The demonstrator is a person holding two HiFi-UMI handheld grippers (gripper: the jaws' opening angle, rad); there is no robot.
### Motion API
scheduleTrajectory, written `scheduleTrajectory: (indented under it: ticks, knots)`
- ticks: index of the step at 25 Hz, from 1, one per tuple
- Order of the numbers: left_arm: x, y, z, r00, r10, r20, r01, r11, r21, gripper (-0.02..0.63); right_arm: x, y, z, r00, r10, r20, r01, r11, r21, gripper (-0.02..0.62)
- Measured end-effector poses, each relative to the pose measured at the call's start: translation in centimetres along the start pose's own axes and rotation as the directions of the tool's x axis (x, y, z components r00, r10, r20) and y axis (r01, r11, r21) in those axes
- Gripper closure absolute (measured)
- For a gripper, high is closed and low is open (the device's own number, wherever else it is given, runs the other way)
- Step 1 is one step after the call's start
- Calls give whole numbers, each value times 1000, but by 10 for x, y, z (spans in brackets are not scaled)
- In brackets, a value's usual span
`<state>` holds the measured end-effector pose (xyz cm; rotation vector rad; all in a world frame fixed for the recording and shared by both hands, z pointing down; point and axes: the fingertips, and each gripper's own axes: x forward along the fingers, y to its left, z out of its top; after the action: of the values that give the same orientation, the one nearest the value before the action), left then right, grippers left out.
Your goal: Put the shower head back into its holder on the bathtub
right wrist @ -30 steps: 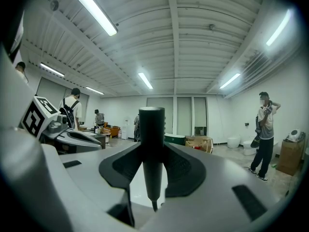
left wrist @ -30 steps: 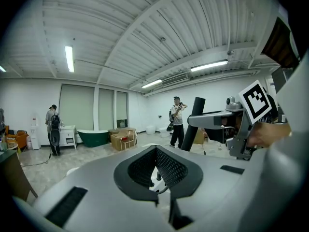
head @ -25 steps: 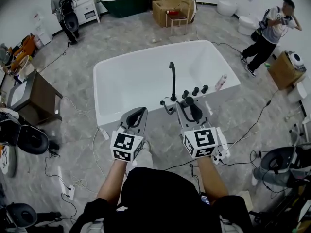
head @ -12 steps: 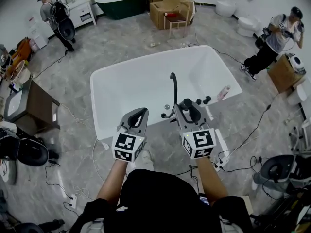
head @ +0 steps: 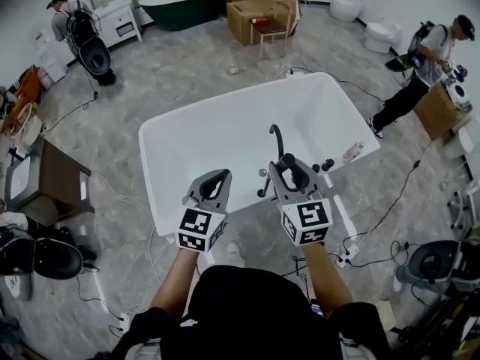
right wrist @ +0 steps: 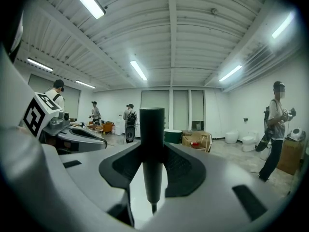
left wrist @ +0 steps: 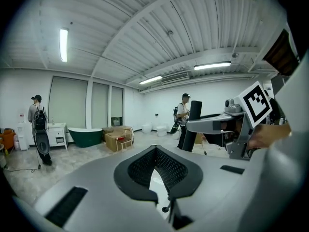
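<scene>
Right gripper point(head: 291, 177): my jaws are clamped on the black cylindrical shower head point(right wrist: 152, 144). Both dark pads press its sides. It stands upright across the jaws, flat top above them, thin end below.
Left gripper point(head: 217, 180): my jaws are drawn together at the tips with nothing between them. It is held just beside the other gripper, at about the same reach.
Shower head position: in my right-hand jaws, over the near rim of the white rectangular bathtub point(head: 217, 145), not yet seated in a holder.
Holder: I cannot tell which fitting on the rim it is.
Near rim: a black curved faucet spout point(head: 277, 137) rises just ahead of the held shower head, with black round knobs point(head: 328, 163) to its right. A pale bottle point(head: 351, 153) lies farther right on the rim.
Floor: grey marbled floor point(head: 187, 73) all round the tub.
Left of tub: brown wooden cabinet point(head: 60, 175), well apart from it.
Far end: dark green bathtub point(head: 180, 6) with cardboard boxes point(head: 259, 13) beside it.
People: a person with a black backpack point(head: 75, 32) at far left, and a second person point(head: 427, 51) at far right.
</scene>
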<state>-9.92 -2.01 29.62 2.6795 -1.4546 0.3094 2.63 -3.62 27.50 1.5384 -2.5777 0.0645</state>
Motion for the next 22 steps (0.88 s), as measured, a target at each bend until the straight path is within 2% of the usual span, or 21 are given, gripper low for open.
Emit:
scheduleTrajectory:
  ticks: [5,9,17,22]
  knots:
    - [21,37,-4,999,-35,-7,35,999,-7,592,37,0,-2,999,-36,-18,37,999,7,457]
    - [37,61,-4,998,-67,8,67,996,-54,592,61,-3,0,998,-62,-20,62,998,12,457]
    - [60,69,-21,995,-99,-10,99,994,-53,592,84,-11,-14,996,-82,-47,83,996,20,457]
    - [75,69,-30,994,-99,-41,97,994,-50,592,94,-19,-23,996,-64,-61,66,997,26,457]
